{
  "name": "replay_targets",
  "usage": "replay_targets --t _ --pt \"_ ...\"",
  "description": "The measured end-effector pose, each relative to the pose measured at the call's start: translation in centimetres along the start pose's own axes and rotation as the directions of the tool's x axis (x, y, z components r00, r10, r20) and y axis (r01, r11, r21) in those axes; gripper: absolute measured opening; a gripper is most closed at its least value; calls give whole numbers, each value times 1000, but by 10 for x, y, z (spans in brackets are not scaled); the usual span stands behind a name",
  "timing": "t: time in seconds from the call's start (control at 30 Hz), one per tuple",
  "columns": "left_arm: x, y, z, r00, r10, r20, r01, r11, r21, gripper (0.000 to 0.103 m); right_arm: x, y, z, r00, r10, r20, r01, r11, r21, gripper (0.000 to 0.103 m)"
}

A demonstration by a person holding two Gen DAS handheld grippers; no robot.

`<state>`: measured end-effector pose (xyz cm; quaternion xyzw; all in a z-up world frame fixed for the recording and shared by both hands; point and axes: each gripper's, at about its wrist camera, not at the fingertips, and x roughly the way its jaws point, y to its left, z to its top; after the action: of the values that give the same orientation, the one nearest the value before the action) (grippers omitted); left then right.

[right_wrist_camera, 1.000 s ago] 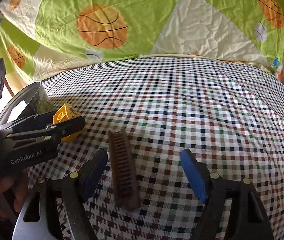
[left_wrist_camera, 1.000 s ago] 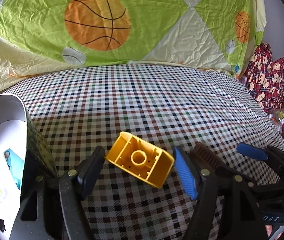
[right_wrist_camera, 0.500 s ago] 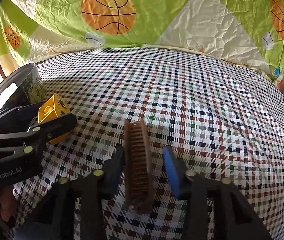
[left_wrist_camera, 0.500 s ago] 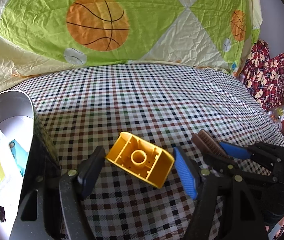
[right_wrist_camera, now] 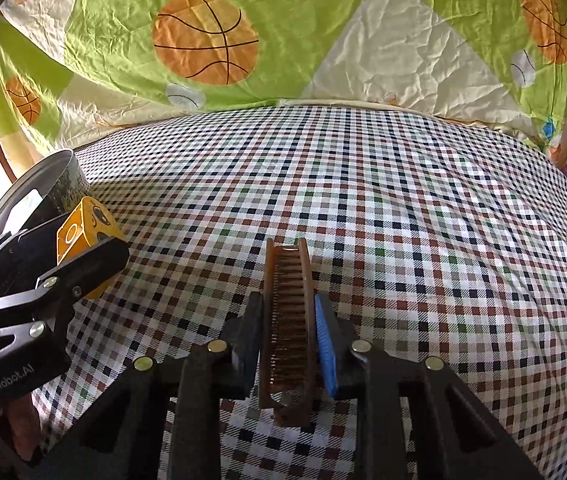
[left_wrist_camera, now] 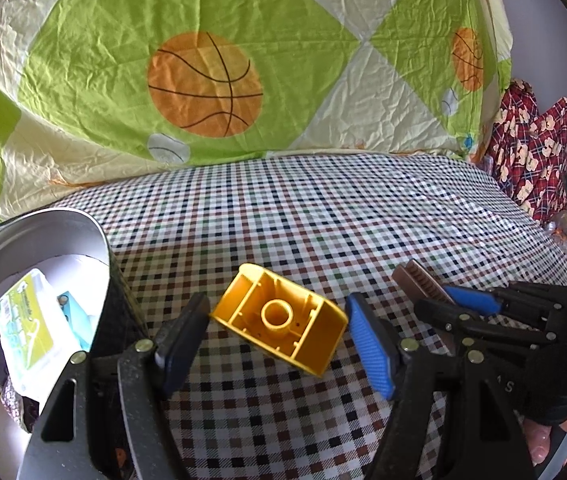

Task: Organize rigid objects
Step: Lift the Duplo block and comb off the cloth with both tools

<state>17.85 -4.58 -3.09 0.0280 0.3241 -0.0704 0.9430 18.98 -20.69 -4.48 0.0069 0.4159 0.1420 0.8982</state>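
A yellow toy block (left_wrist_camera: 281,318) with its hollow underside facing the camera sits between the pads of my left gripper (left_wrist_camera: 277,338), which is shut on it and holds it over the checked cloth; it also shows in the right wrist view (right_wrist_camera: 83,236). My right gripper (right_wrist_camera: 289,344) is shut on a brown comb (right_wrist_camera: 289,312) that stands on edge between its pads. In the left wrist view the comb (left_wrist_camera: 417,284) and right gripper (left_wrist_camera: 471,300) are at the right.
A round metal tin (left_wrist_camera: 43,236) holding cards and small packets stands at the left, right beside the left gripper; it also shows in the right wrist view (right_wrist_camera: 49,168). A basketball-print quilt (left_wrist_camera: 203,80) lies at the back. Red patterned cushions (left_wrist_camera: 535,160) are at the far right.
My right gripper has closed from wide open onto the brown comb. The left gripper keeps its hold on the yellow block and has shifted slightly.
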Motion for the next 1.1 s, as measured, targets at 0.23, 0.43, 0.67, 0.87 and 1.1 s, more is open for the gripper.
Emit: replay_targets --t 0.23,0.43,0.67,0.87,1.1 --pt "-10 -2 -1 997 46 55 -46 999 4 71 -11 1 -2 998 -18 64 17 1000 4 27" --pt "-18 0 -2 994 60 89 -60 998 -3 71 -22 5 -3 992 -39 123 40 999 -9 27" --pt "-28 0 -4 989 68 131 -69 998 2 71 -36 2 -3 979 -63 194 62 998 12 27" --pt "-36 1 -6 983 84 166 -83 996 -9 71 -46 -5 -4 968 -70 240 60 997 51 27" --pt "-45 1 -10 975 101 199 -100 995 -13 71 -57 -8 -8 950 -92 299 71 994 83 27"
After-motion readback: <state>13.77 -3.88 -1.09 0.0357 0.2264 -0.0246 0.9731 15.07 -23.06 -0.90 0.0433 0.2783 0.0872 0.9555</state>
